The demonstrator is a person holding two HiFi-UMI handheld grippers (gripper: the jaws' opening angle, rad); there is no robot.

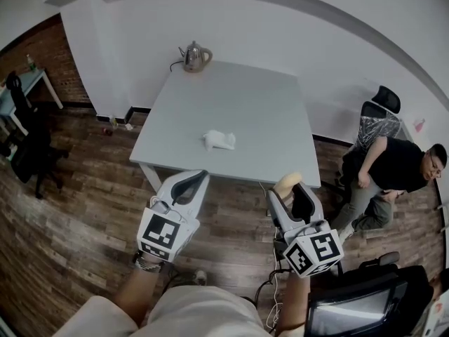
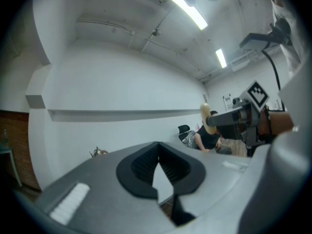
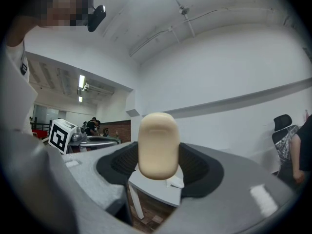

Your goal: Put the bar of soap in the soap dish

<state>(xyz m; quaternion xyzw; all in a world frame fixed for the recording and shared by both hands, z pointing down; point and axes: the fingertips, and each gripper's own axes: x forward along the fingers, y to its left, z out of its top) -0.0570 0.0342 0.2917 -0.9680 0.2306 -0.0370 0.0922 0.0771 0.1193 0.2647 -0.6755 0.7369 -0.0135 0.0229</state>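
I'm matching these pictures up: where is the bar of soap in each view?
Head view: bar of soap lower right, in the right gripper.
Left gripper view: right of centre.
Right gripper view: centre, between the jaws.
Shared landmark: the seated person.

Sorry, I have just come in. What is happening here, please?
A person stands short of the grey table with tongs in each hand. The right tongs are shut on a cream bar of soap, held in the air. The left tongs are shut and hold nothing. The white soap dish lies on the table, and a kettle stands at its far edge. The soap is not yet in the dish.
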